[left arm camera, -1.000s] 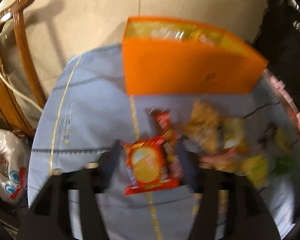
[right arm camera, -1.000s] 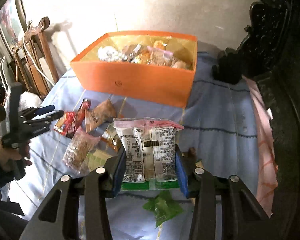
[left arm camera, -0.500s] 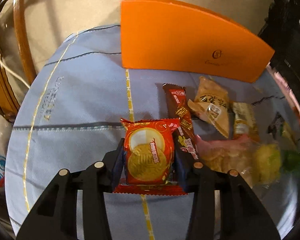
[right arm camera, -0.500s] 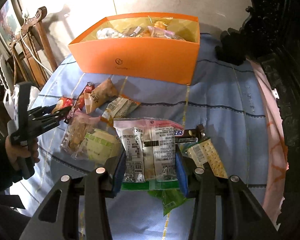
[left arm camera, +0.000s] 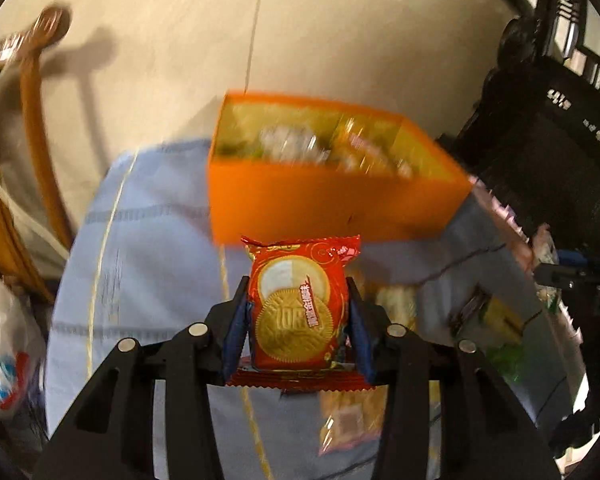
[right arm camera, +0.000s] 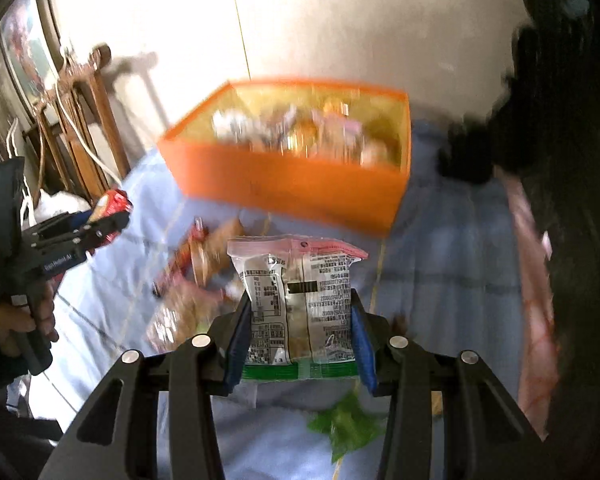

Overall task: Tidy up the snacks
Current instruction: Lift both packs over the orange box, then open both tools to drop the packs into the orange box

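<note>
Lifted off the blue cloth (left arm camera: 148,264), both tongs grip packets, red biscuit pack (left arm camera: 298,312) left, clear bag (right arm camera: 300,304) right, loose snacks (right arm camera: 188,276) beneath.

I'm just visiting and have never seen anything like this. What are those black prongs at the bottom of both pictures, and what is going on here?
There is no robot: a person holds a two-fingered clamp in each hand, and each clamp has its own camera looking forward along its fingers. So each picture shows one clamp's black prongs from behind.

One picture comes from the left gripper, which is closed on a red biscuit packet. The other comes from the right gripper, closed on a clear snack bag with printed text. At that picture's left edge you can see the other clamp from the side.

Ahead stands an orange box already holding snacks, on a blue tablecloth. Loose snack packets lie blurred on the cloth.
</note>
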Demonstrator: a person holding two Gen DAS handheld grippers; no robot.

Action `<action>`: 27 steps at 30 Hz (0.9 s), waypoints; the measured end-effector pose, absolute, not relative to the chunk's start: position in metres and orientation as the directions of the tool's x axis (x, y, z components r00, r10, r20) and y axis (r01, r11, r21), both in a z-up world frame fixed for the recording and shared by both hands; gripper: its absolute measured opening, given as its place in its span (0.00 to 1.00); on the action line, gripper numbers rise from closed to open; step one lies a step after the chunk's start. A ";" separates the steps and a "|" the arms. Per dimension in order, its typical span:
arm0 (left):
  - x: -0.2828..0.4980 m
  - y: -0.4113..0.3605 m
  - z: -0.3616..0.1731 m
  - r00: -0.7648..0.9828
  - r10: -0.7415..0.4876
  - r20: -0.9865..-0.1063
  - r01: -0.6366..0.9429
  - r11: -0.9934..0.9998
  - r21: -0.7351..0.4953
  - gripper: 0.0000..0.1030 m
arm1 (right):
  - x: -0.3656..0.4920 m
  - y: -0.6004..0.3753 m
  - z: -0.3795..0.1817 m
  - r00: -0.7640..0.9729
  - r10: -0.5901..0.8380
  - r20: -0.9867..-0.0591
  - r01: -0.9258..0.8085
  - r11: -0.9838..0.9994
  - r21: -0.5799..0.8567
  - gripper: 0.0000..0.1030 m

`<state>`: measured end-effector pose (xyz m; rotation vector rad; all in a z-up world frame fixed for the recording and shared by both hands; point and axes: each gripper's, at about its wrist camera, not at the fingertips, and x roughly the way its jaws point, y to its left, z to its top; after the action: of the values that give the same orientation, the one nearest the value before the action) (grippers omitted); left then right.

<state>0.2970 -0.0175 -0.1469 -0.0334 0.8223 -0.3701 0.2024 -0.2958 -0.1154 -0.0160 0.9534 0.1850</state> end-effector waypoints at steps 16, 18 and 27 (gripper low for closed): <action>0.449 -0.097 -0.028 0.759 -0.301 -0.578 0.356 0.934 -0.019 0.42 | 0.370 -0.295 0.010 0.713 0.100 -0.695 -0.173 0.984 -0.037 0.43; 0.466 -0.098 -0.029 0.759 -0.282 -0.587 0.329 0.944 -0.028 0.42 | 0.385 -0.294 0.005 0.706 0.089 -0.703 -0.166 0.985 -0.043 0.43; 0.484 -0.093 -0.068 0.730 -0.163 -0.664 0.245 0.969 0.031 0.93 | 0.402 -0.299 -0.033 0.669 0.006 -0.743 -0.120 0.988 -0.100 0.72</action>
<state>0.4845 -0.0932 -0.0681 0.1198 0.7191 -0.2253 0.4017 -0.2988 -0.0335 -0.1454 0.8359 0.0716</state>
